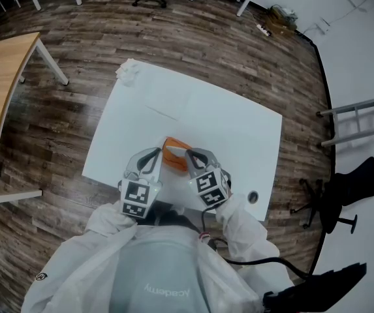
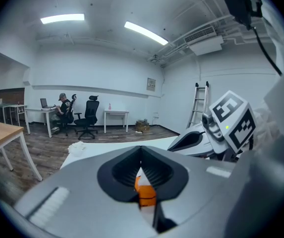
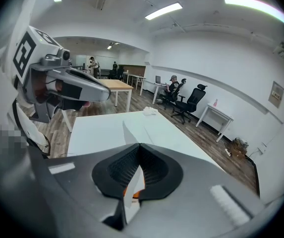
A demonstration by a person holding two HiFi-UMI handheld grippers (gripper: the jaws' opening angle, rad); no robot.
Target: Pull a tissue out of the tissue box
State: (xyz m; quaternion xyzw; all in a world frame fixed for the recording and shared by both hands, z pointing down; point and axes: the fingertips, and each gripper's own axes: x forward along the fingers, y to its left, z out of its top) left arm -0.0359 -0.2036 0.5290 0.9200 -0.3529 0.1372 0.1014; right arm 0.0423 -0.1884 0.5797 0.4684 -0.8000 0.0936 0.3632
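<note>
Orange tissue box [image 1: 174,156] sits on the white bench [image 1: 239,126]. Left tongs [image 1: 156,155] are together just beside it; right tongs [image 1: 190,154], above it, are clamped apparently on a white tissue [image 3: 131,192].

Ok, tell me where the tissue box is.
In the head view the orange tissue box sits on the white table, close to its near edge, between the tips of the left gripper and the right gripper, which pinches a tissue.

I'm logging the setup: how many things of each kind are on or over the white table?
grippers: 2 (left gripper, right gripper)
tissue box: 1
tissue in right gripper's fingers: 1
crumpled tissue pile: 1
total: 5
</note>
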